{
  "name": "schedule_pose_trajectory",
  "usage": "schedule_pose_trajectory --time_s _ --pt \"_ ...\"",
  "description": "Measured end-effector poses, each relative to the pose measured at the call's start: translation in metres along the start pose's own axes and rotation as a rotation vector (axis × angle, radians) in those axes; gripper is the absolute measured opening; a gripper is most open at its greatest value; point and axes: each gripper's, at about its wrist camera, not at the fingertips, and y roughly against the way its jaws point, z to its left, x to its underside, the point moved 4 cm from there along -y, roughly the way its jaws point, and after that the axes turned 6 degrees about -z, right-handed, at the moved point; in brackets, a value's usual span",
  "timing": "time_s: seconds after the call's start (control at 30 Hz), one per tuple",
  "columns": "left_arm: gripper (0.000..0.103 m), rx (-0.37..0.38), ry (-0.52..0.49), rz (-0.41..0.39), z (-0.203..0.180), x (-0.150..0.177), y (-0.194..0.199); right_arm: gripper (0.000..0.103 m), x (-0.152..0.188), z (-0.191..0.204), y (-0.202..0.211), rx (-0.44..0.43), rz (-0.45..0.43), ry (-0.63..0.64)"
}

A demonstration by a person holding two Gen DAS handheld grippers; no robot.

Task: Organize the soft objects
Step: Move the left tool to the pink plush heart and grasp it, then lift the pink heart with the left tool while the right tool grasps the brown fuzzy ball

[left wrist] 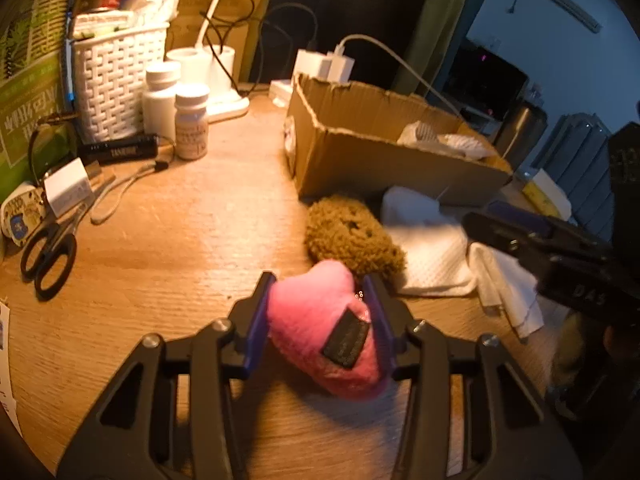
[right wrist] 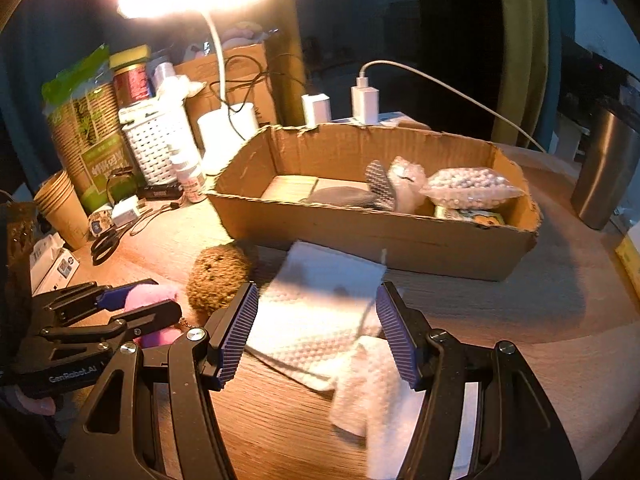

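Already the pink plush heart [left wrist: 324,320] is pinched in the left hand-held gripper [left wrist: 318,312], low over the desk [left wrist: 168,240]. Beside it lie the brown fuzzy toy [left wrist: 352,236] and white cloth [right wrist: 320,320], the latter under the right hand-held gripper [right wrist: 316,332], spread wide, empty. Several soft things already sit in the cardboard box [right wrist: 360,236]; three remain outside.

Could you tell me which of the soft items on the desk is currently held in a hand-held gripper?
The pink heart plush, clamped in the left hand-held gripper. The brown fuzzy toy and white cloth lie loose; the right hand-held gripper is open over the cloth.
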Motion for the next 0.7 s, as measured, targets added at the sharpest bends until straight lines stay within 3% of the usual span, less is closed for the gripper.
schedule_pose_trajectory --time_s 0.7 --pt "0.045 0.007 0.085 -0.085 0.049 -0.009 0.027 0.065 0.000 0.079 -0.054 -0.095 0.112 0.136"
